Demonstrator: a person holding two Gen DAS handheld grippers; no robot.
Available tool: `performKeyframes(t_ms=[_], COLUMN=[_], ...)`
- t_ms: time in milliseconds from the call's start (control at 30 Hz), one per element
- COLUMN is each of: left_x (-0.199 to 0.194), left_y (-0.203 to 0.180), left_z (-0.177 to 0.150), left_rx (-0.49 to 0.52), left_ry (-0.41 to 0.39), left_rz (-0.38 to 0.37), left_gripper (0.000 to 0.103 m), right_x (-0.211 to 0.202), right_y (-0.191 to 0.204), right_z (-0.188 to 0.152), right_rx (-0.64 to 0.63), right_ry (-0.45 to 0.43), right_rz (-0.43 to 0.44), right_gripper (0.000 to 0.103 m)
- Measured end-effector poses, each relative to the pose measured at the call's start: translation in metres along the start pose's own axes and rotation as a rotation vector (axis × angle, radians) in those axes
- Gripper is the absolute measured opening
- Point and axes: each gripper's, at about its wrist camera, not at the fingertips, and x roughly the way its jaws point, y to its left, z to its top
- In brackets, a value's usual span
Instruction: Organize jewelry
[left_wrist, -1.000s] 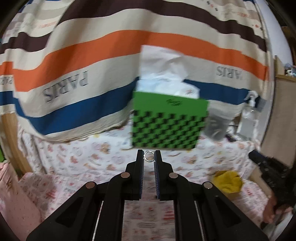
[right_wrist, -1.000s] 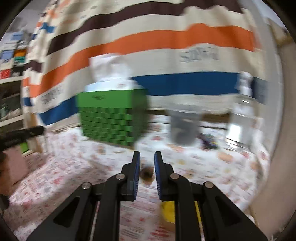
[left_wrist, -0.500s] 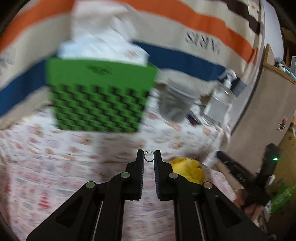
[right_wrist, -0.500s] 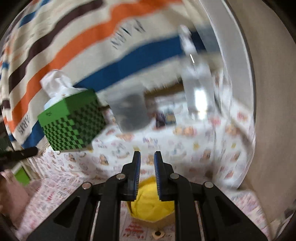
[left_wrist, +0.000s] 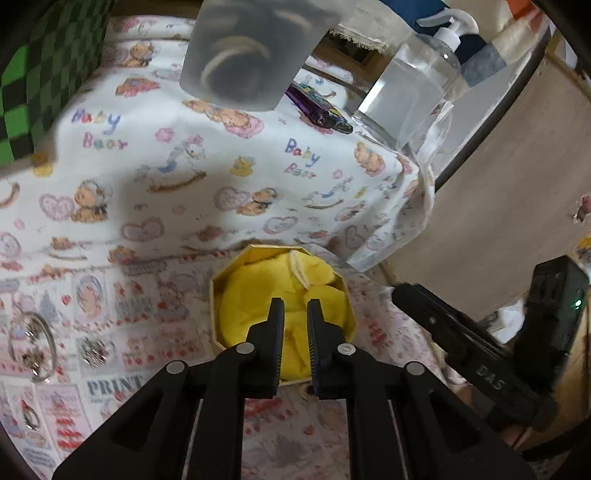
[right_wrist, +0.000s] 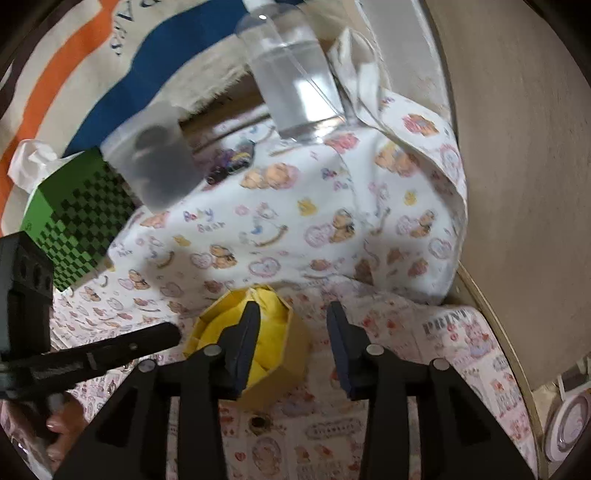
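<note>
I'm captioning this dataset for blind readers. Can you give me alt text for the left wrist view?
The left gripper, fingers slightly apart with nothing visible between them, hovers over an open box lined with yellow cloth on a printed tablecloth. A bangle and a sparkly ring lie to the left; the right gripper shows at the right.

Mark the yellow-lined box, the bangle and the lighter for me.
yellow-lined box (left_wrist: 216, 295), left wrist view, on its left cardboard wall.
bangle (left_wrist: 50, 334), left wrist view, on its right rim.
lighter (left_wrist: 314, 107), left wrist view, on its purple body.
</note>
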Motion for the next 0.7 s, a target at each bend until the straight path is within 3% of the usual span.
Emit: performKeyframes(t_ms=[67,233,333,467,500,633,700], left_x=[-0.004,-0.03,-0.052,-0.079,-0.082,-0.089,-0.088], left_y=[0.003,0.012,0.022,0.042,0.049,0.075,0.086], left_z=[0.0,-0.006,-0.019,-0.039,-0.043,-0.06,-0.066], left_rx=[0.006,0.03,0.038,0.054,0.051,0.008,-0.006], left_ry=[-0.018,-0.074,-0.103,-0.156,-0.161,-0.161,-0.156], left_rz=[-0.006,0.071,0.142,0.287,0.317,0.372,0.399], left_gripper=[0.024,0.031,0.041,0.047,0.047,0.047,0.047], right_x=[0.003,0.006,-0.002,0.005,0.011,0.038,0.046], right_y=[0.0,0.009,0.025,0.051,0.053,0.057,0.057], right_z=[-0.001,-0.004,-0.017,-0.038,-0.043,-0.059,-0.064], right_rx=[-0.014,-0.06,-0.152,-0.29,-0.302,-0.322,-0.332], right_ry=[0.041,0.104,0.147,0.175,0.201,0.314,0.334], right_rz=[-0.022,-0.009,0.036,0.011,0.01,-0.003,-0.03], right_gripper=[0.045,0.046,0.072,0.072,0.072,0.041,0.036])
